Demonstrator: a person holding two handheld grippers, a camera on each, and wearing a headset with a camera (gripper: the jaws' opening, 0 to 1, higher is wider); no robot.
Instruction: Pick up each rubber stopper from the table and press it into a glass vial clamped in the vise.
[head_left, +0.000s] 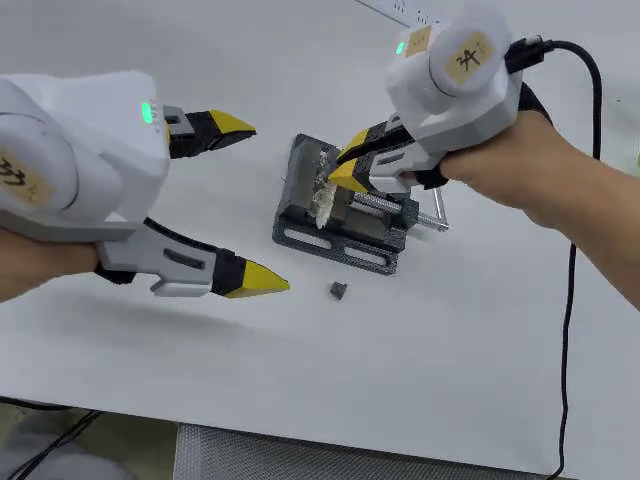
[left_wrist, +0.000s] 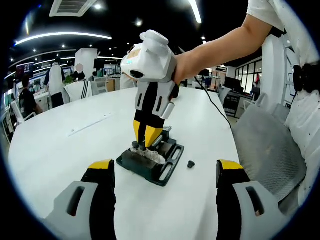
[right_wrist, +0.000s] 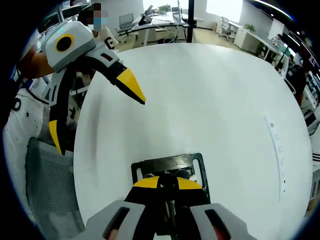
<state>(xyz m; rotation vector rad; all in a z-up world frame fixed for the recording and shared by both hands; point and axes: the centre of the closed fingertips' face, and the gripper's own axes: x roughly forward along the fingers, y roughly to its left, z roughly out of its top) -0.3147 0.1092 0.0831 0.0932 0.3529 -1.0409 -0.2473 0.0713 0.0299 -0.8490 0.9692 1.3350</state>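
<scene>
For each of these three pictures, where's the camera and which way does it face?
Head view: on the headset, facing down at the table; both forearms show, holding left gripper and right gripper.
Left gripper view: on the left gripper, facing along its wide-open jaws at the vise; the person's right arm shows.
Right gripper view: on the right gripper, facing down onto the vise; the person's shirt shows.
Shared: all see the vise; head and left gripper views share a loose stopper.
</scene>
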